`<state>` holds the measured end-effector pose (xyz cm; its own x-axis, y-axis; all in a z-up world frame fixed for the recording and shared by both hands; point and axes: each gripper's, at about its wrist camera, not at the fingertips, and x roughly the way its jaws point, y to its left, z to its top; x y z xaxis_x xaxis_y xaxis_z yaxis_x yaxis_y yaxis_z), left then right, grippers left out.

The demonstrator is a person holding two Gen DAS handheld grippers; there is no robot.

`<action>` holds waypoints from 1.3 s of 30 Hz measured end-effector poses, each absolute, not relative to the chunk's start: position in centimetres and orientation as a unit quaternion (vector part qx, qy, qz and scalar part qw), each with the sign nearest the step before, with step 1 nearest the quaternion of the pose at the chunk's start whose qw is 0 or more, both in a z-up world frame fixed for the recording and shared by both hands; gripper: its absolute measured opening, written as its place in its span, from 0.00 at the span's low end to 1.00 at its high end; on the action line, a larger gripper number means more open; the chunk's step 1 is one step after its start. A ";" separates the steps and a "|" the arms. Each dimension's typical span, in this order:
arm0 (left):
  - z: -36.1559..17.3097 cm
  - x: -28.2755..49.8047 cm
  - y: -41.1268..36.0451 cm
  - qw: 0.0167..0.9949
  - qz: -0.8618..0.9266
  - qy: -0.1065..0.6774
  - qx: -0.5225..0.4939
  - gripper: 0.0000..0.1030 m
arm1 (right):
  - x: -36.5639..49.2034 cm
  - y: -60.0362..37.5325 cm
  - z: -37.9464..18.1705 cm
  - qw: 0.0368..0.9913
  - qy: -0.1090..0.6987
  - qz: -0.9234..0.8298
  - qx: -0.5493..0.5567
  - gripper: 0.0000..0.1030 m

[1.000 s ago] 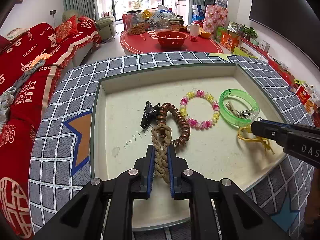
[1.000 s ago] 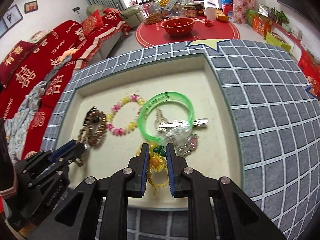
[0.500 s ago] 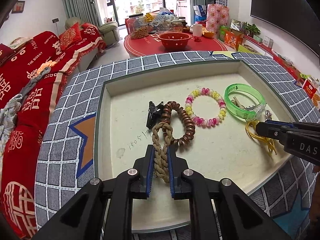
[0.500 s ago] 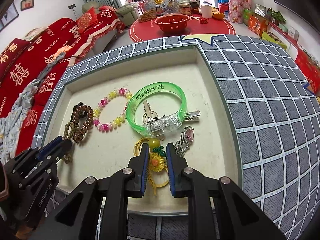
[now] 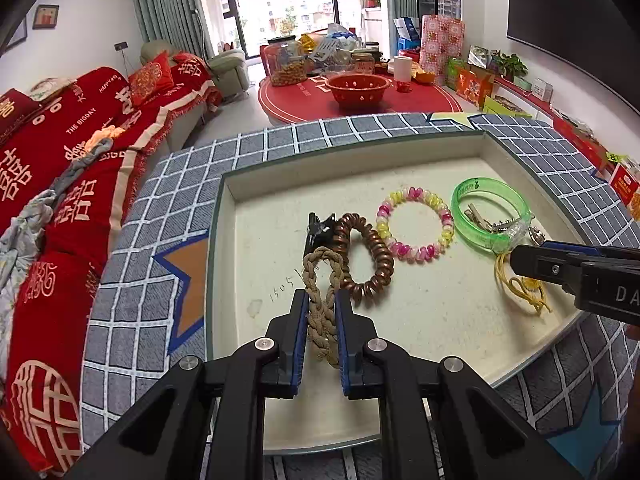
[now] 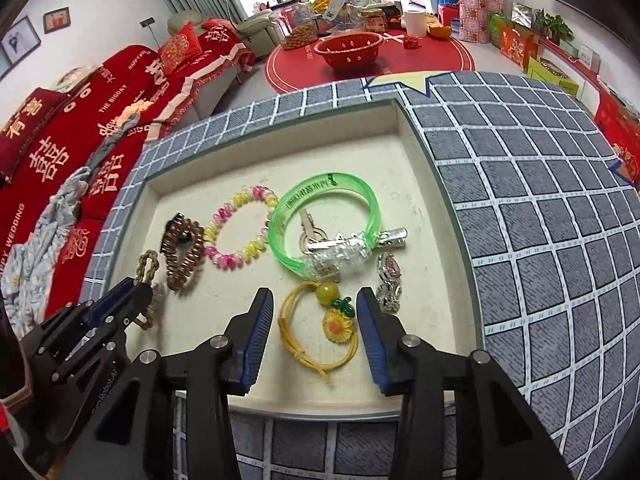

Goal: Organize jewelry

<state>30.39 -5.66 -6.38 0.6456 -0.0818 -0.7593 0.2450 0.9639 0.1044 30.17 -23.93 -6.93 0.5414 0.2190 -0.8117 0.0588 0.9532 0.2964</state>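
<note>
While the left gripper is clamped on the braided cord bracelet near the tray's front-left, the right gripper is spread wide around the yellow sunflower-charm cord; the braid should be lifted clear of the copper spiral band to avoid snagging.

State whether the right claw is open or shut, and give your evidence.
Open. The right claw has its blue pads spread wide on either side of the yellow cord bracelet, which lies flat in the tray, with clear gaps on both sides.
</note>
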 end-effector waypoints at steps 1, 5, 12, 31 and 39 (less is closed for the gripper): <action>-6.2 30.3 -5.7 0.903 -0.088 0.407 0.101 0.26 | 30.2 -23.9 -6.7 0.867 0.474 0.048 0.145 0.47; -5.5 30.1 -5.6 0.907 -0.086 0.400 0.100 0.26 | 30.2 -23.8 -6.0 0.872 0.465 0.049 0.146 0.56; -5.2 30.3 -5.6 0.907 -0.087 0.402 0.093 0.26 | 30.2 -23.9 -5.3 0.875 0.459 0.046 0.145 0.56; -4.2 30.2 -5.0 0.914 -0.064 0.390 0.086 1.00 | 30.0 -24.5 -4.5 0.883 0.451 0.018 0.131 0.78; -4.1 30.0 -4.8 0.913 -0.055 0.395 0.089 1.00 | 29.6 -24.3 -4.2 0.884 0.454 0.006 0.112 0.82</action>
